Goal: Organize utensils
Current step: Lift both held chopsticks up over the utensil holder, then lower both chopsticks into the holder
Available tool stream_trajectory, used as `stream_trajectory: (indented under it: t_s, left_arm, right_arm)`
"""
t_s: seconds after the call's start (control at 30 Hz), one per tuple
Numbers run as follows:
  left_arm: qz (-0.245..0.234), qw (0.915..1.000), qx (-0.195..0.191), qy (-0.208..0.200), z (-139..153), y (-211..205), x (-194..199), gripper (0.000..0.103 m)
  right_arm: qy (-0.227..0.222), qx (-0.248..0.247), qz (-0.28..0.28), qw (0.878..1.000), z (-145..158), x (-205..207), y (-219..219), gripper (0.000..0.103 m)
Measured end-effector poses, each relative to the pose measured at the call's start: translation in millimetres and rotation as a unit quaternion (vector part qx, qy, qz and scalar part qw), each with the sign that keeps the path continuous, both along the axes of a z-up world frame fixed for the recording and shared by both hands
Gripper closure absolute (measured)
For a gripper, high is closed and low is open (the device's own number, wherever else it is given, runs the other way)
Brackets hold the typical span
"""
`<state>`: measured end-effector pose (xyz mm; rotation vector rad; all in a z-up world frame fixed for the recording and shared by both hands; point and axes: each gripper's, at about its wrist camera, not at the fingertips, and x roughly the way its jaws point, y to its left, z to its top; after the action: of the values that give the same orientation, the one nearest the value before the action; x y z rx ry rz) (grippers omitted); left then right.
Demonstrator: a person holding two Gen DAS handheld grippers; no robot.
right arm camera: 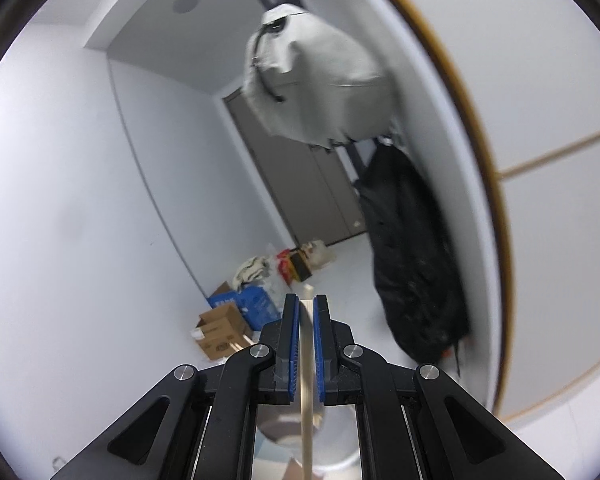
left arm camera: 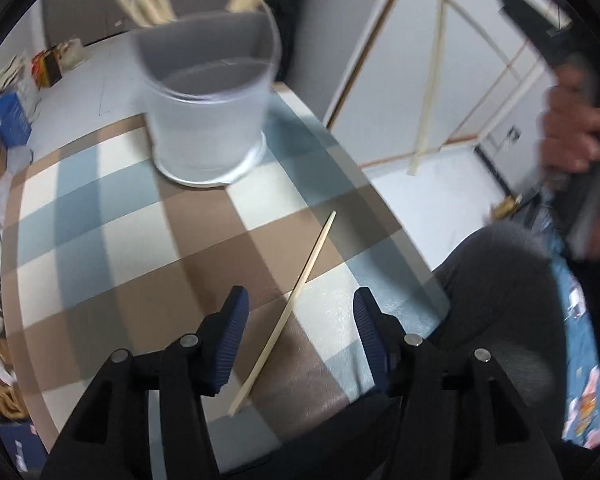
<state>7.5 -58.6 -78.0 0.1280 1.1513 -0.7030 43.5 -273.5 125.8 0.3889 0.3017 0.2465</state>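
In the left wrist view a single wooden chopstick [left arm camera: 296, 292] lies slanted on the checked tablecloth [left arm camera: 140, 240]. My left gripper [left arm camera: 300, 292] is open and straddles it, with the blue pads [left arm camera: 230, 332] clear on both sides. Behind it stands a translucent plastic cup [left arm camera: 208, 120] holding several chopsticks [left arm camera: 148, 0]. My right gripper [right arm camera: 306, 298] is shut on another chopstick [right arm camera: 306, 380], which runs down between its pads toward a blurred cup rim [right arm camera: 340, 440]. A hand [left arm camera: 572, 132] holding that gripper shows at the right edge.
The table's right edge [left arm camera: 380, 184] drops to a pale floor. A knee in dark trousers [left arm camera: 500, 300] is beside the near corner. Cardboard boxes [right arm camera: 220, 328] and bags [right arm camera: 296, 264] lie by the far wall. A grey jacket [right arm camera: 320, 80] and black bag [right arm camera: 412, 264] hang at right.
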Motion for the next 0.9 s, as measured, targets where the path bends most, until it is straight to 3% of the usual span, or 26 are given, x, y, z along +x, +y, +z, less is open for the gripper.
stream_trajectory:
  t_s: [0.17,0.27,0.43,0.5,0.63,0.77,0.9]
  left_arm:
    - [-0.02,0.9992,0.033,-0.002,-11,-44,21,0.054]
    - [-0.046,0.9961,0.075,-0.011,-24,-70,23,0.055]
    - [-0.039,0.993,0.111,0.004,-44,-83,35,0.073]
    - [-0.034,0.993,0.113,-0.004,-46,-84,37,0.079]
    - [-0.04,0.9924,0.116,-0.013,-45,-87,32,0.1]
    - [-0.046,0.9911,0.118,-0.042,-42,-90,24,0.102]
    - [-0.003,0.9945,0.088,-0.057,-29,-81,43,0.102]
  right_arm:
    - [0.013,0.004,-0.017,1.0,-8,-16,-14,0.097]
    - [0.02,0.007,-0.022,1.0,-15,-25,-20,0.097]
    - [0.017,-0.009,-0.032,0.999,-16,-35,-28,0.097]
    - [0.015,-0.013,-0.039,0.999,-16,-35,-32,0.097]
    - [0.015,-0.001,-0.05,0.999,-18,-39,-46,0.097]
    - [0.015,0.009,-0.054,0.998,-19,-41,-52,0.097]
    - [0.014,0.012,-0.05,0.999,-20,-39,-51,0.097]
